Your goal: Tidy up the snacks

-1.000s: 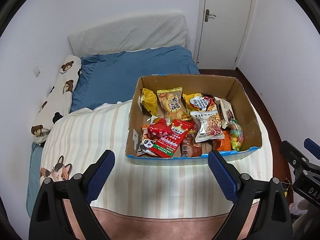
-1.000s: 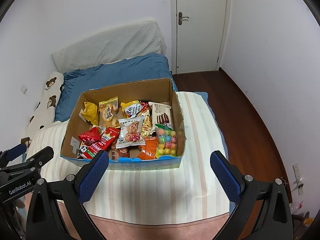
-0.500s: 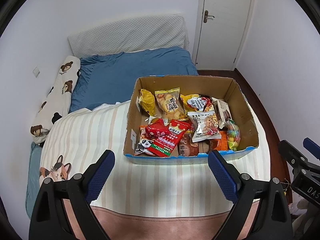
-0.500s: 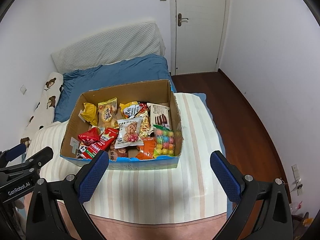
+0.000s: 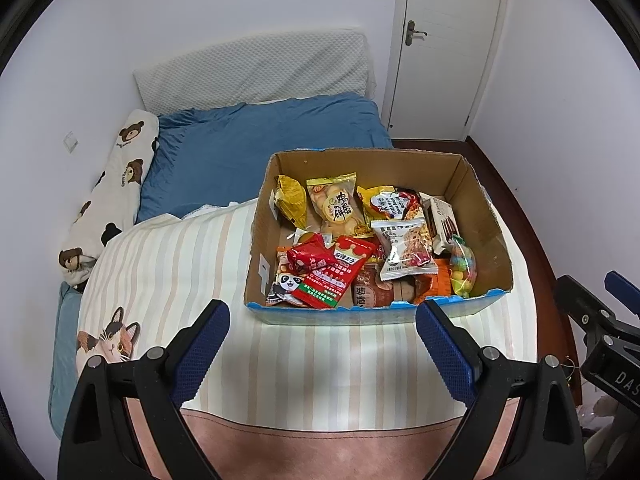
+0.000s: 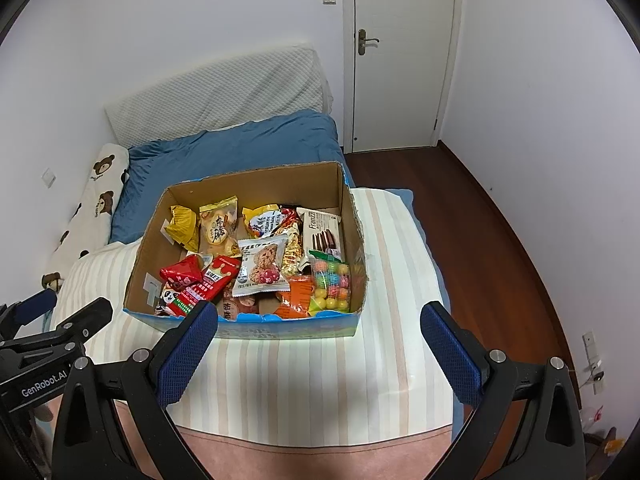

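An open cardboard box (image 5: 464,176) (image 6: 256,184) stands on the striped blanket and holds several snack packs. Among them are a red pack (image 5: 312,256) (image 6: 182,274), a white cookie pack (image 5: 404,252) (image 6: 260,266), a bag of coloured candy balls (image 5: 462,270) (image 6: 330,286), a yellow biscuit bag (image 5: 336,204) (image 6: 218,226) and a chocolate box (image 5: 442,220) (image 6: 322,232). My left gripper (image 5: 322,334) hangs open in front of the box's near wall, empty. My right gripper (image 6: 318,332) is also open and empty, just short of the same wall.
The box sits on a bed with a striped blanket (image 5: 168,264), a blue cover (image 5: 256,148), a bear-print pillow (image 5: 116,184) and a white padded headboard (image 5: 256,68). Wooden floor (image 6: 480,216) and a shut door (image 6: 404,52) lie to the right.
The box has slid slightly left in both views; the right gripper's near finger now overlaps the box's front wall. Both grippers stay open.
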`<act>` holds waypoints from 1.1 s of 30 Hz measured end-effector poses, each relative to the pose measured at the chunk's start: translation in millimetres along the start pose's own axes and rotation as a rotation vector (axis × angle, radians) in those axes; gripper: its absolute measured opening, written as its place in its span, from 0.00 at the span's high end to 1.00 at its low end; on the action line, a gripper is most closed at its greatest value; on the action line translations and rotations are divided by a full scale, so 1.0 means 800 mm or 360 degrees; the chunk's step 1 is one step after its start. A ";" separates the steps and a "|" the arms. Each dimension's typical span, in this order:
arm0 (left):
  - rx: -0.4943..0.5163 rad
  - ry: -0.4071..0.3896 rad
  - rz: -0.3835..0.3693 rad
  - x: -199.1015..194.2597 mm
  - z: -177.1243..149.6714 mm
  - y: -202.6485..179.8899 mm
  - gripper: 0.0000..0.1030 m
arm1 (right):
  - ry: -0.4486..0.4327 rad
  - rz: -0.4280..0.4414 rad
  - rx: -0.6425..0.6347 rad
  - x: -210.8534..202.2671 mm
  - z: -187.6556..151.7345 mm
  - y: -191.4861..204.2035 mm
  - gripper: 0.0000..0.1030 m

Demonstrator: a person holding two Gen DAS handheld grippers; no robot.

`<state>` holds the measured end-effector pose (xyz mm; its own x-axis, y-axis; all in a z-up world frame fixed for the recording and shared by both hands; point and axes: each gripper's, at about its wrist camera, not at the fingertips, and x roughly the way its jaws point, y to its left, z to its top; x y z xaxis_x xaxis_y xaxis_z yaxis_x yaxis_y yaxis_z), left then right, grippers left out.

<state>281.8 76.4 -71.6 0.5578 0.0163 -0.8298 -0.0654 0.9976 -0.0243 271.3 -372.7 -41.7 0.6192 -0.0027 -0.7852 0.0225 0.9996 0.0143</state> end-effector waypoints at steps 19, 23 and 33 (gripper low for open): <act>0.0008 0.0010 -0.0004 0.001 -0.010 -0.004 0.07 | 0.0013 -0.0001 -0.0024 -0.004 -0.003 0.002 0.00; 0.0004 0.0007 -0.0004 0.001 -0.009 -0.004 0.07 | 0.0013 0.0002 -0.0023 -0.005 -0.004 0.001 0.00; 0.0006 0.0005 -0.0007 -0.002 -0.008 -0.006 0.07 | 0.0022 0.0002 -0.0022 -0.003 -0.008 0.002 0.00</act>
<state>276.0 70.8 -73.6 0.5557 0.0116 -0.8313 -0.0596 0.9979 -0.0259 264.4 -371.3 -43.7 0.6081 -0.0009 -0.7938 0.0105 0.9999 0.0069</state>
